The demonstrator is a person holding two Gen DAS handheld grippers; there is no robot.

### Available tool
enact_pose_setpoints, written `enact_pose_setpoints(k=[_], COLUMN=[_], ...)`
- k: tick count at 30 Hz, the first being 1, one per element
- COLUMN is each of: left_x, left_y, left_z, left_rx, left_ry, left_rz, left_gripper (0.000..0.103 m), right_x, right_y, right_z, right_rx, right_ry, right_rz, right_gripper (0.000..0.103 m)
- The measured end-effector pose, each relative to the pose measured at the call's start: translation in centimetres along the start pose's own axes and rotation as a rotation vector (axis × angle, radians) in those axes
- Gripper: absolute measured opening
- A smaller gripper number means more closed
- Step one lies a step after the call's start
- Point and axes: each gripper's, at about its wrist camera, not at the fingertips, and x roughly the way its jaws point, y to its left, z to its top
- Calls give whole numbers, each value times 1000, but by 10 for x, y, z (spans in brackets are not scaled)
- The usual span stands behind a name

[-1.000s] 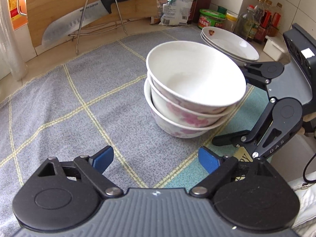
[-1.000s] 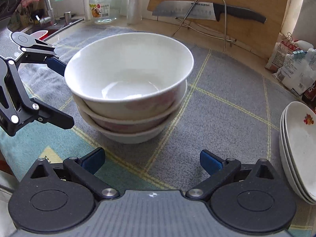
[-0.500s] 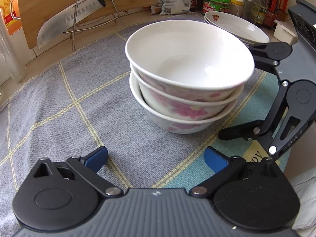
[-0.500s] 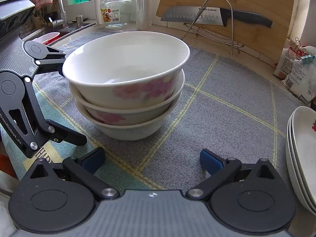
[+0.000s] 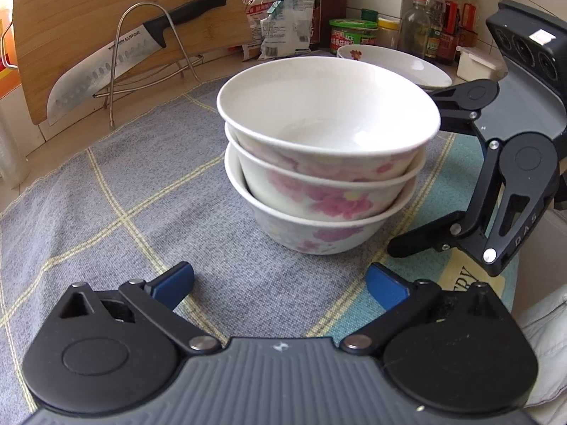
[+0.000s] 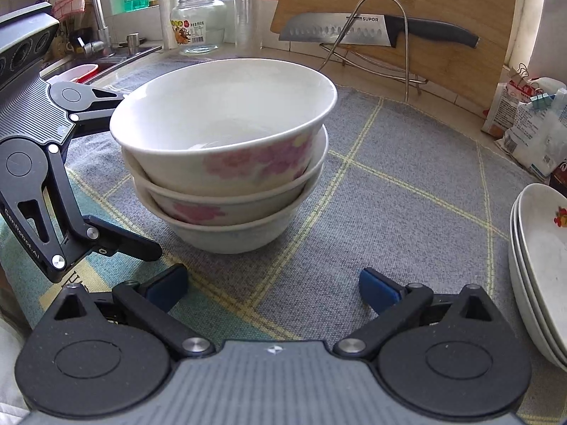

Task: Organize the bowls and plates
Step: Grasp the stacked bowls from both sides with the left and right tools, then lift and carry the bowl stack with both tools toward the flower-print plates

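White bowls (image 5: 326, 163), three nested, pink flowers, upright on grey checked mat (image 5: 124, 191), mid-desk. Plates (image 6: 542, 265) stacked at 3 o'clock in right view. Left tongs (image 5: 280, 281) just spread wide, empty; right tongs (image 6: 273, 283) wide, empty. Knife (image 6: 358, 28) on rack, 12 o'clock.

Left claw (image 5: 280, 281): jaws spread wide with nothing between the blue pads, angled downward. Its jaws have just been opening. Right claw (image 6: 273, 285): jaws likewise wide apart and empty, tilted downward, appearing at 3 o'clock in the left wrist view.
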Motion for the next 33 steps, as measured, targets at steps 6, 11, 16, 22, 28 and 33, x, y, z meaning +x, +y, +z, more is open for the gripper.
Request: enact_pose_setpoints(k=[6,11,16,22,28,33], left_x=[5,6,8,11,12,8], left_y=[5,5,7,5,3,-2], left_z=[3,6,11,16,17,18], left_rx=[9,16,24,-13,-30,27], left_ry=[-21,-2,24,54,74,63], left_rz=[-9,-15,-23,12,29,15], left_gripper=[103,103,103,103,103,97], right_x=[1,2,2,2,5,5], right_y=[1,-1,-4,-10,-13,-12], right_z=[2,3,1,1,8,16], right_rx=[5,-23,-74,-138,-188,-267], right_ry=[18,15,-8,-28,-16,13], right_rz=[-4,18,60,116,157,194], right_gripper=[103,103,103,103,103,103])
